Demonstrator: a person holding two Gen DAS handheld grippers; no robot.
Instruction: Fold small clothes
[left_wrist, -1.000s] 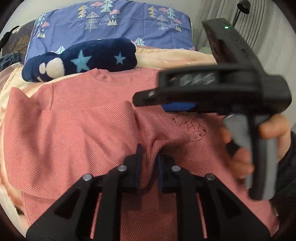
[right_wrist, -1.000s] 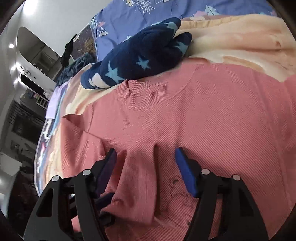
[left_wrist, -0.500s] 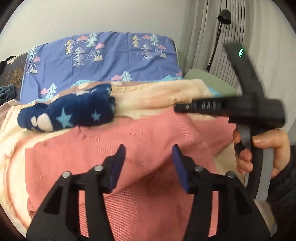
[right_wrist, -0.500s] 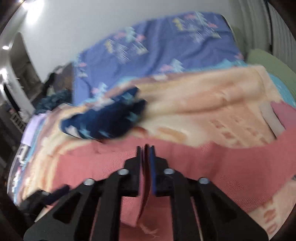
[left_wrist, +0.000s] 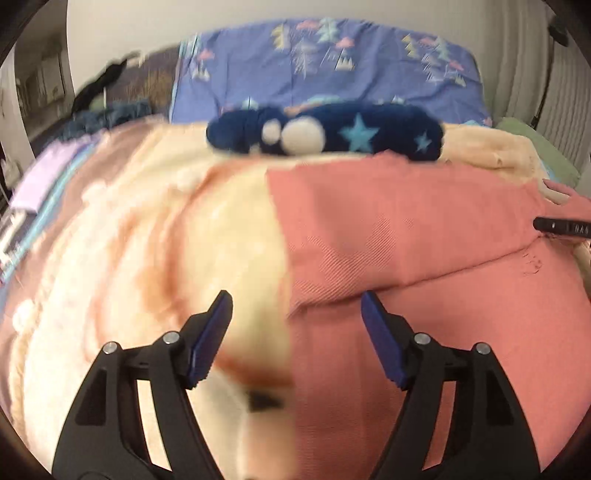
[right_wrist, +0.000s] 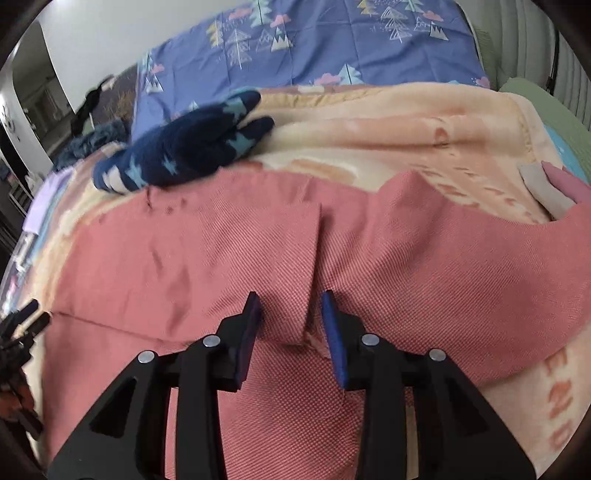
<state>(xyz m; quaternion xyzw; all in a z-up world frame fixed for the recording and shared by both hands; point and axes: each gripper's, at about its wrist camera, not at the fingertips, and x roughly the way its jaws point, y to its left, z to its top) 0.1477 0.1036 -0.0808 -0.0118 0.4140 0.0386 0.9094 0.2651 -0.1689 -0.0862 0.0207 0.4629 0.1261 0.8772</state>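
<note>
Your pink shirt (right_wrist: 258, 236) lies spread across the peach blanket (right_wrist: 388, 122) on the bed, its long folded band running sideways just below the navy star sock (right_wrist: 184, 147). Your right gripper (right_wrist: 291, 325) is nearer: a raised fold stands between its fingers, which have just eased apart and no longer pinch it. Your left gripper (left_wrist: 295, 336) hangs over the shirt's left edge, fingers just spread wide, holding nothing
</note>
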